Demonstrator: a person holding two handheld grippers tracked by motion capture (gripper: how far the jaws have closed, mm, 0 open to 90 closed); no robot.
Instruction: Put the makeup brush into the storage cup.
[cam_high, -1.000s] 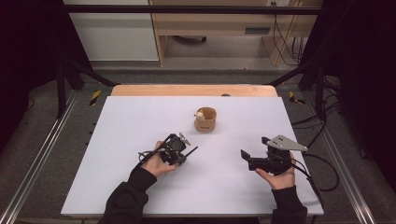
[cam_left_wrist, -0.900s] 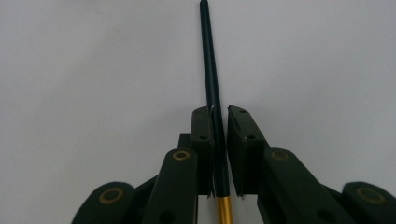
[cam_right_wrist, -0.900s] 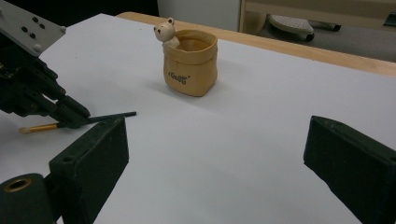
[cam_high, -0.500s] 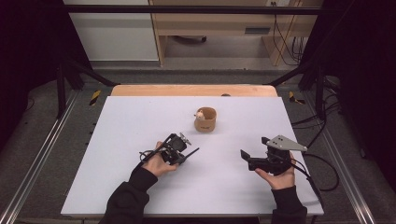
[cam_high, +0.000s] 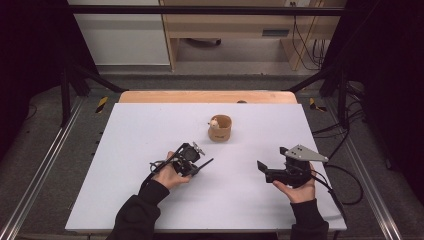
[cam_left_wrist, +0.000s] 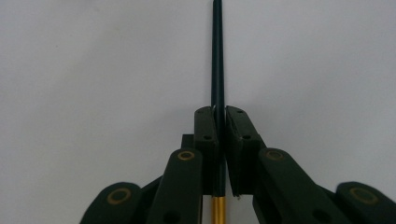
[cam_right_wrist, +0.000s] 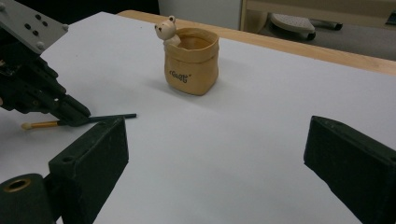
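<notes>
White and bare, the table (cam_high: 150, 130) has a wooden strip along its far edge, and behind it the room is dark, with pale furniture on a grey floor. Near the middle of the table, a little toward the far edge, stands a small tan cup (cam_high: 220, 128) shaped like a sack, upright, with a little bear figure (cam_right_wrist: 166, 29) peeking over its rim.

The left hand-held gripper (cam_high: 192, 161) rests low over the table toward the near edge, left of the middle. Its jaws are closed on a thin dark pencil (cam_left_wrist: 217, 56) — in the left gripper view the two pads (cam_left_wrist: 205, 130) press it from both sides, and the dark shaft runs straight forward beyond them over the white surface. A yellow part of the pencil shows behind the pads, and in the right gripper view this yellow end with a pale tip sticks out on the far side of the jaws.

The right hand-held gripper (cam_high: 264, 169) is held toward the near right corner, well apart from the left one. Its jaws stand wide open with nothing between them — they point toward the cup.
</notes>
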